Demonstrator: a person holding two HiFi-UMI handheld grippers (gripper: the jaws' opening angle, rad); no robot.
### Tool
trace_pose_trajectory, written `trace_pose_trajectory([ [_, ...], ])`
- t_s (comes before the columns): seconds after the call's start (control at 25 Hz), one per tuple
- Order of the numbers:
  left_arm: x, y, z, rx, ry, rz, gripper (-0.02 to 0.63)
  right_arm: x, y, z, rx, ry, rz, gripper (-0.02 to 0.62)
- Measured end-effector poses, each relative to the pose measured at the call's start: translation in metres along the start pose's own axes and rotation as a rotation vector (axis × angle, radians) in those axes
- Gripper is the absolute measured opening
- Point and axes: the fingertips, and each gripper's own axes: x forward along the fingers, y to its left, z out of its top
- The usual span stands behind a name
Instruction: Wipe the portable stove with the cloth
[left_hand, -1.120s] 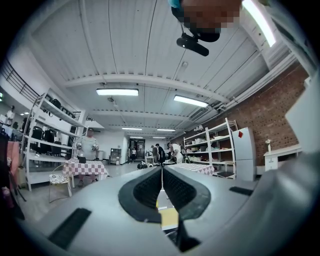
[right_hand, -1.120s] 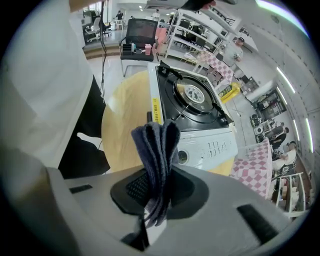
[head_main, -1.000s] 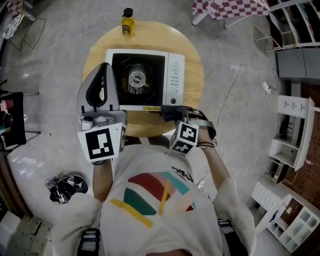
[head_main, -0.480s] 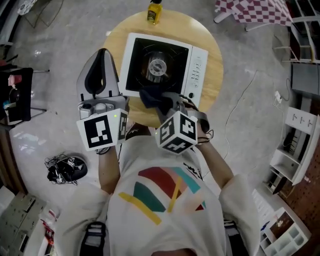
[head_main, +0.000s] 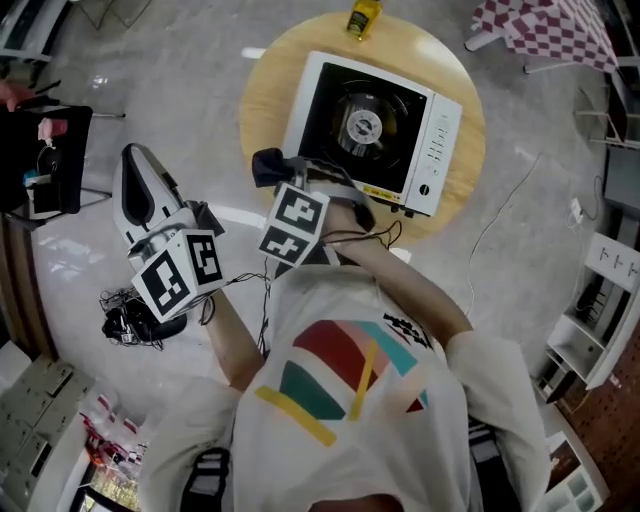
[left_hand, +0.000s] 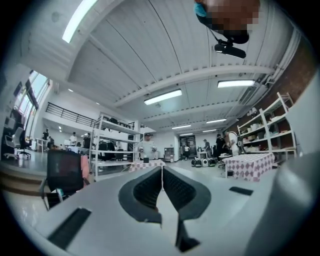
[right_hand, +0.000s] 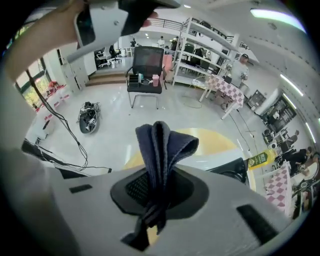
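A round wooden table (head_main: 262, 100) stands on a pale grey floor (head_main: 160, 70). A white portable stove (head_main: 372, 125) covers its middle, and a small yellow bottle (head_main: 364, 17) stands at the far edge.

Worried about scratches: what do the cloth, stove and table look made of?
Cloth: dark blue woven fabric, matte; it folds softly with a visible weave. Stove: probably painted metal, given its glossy white casing and black burner tray. Table: likely wood, light tan, smooth.

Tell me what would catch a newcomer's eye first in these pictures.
A white portable stove with a black burner top sits on the round wooden table. The right gripper is shut on a folded dark blue cloth by the stove's corner. The left gripper, shut and empty, hangs over the floor.
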Motion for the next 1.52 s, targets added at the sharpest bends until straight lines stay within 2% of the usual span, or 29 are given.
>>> trace_pose_trajectory([
  [0.16, -0.008, 0.016, -0.004, 0.007, 0.004, 0.03, 0.008, 0.005, 0.003, 0.0, -0.005, 0.019, -0.014, 0.034],
  [0.4, -0.001, -0.002, 0.0, 0.013, 0.026, -0.005, 0.008, 0.003, 0.004, -0.005, 0.021, 0.011, -0.013, 0.034],
  [0.84, 0.013, -0.099, 0.005, 0.003, 0.008, -0.257, 0.008, -0.021, -0.002, -0.073, 0.156, 0.041, -0.035, 0.034],
  [1.12, 0.018, -0.134, 0.003, 0.007, 0.013, -0.336, 0.008, -0.04, -0.006, -0.131, 0.219, 0.08, -0.066, 0.034],
  [1.52, 0.018, -0.183, 0.011, -0.016, -0.007, -0.459, 0.008, -0.063, -0.005, -0.204, 0.19, 0.209, -0.098, 0.034],
])
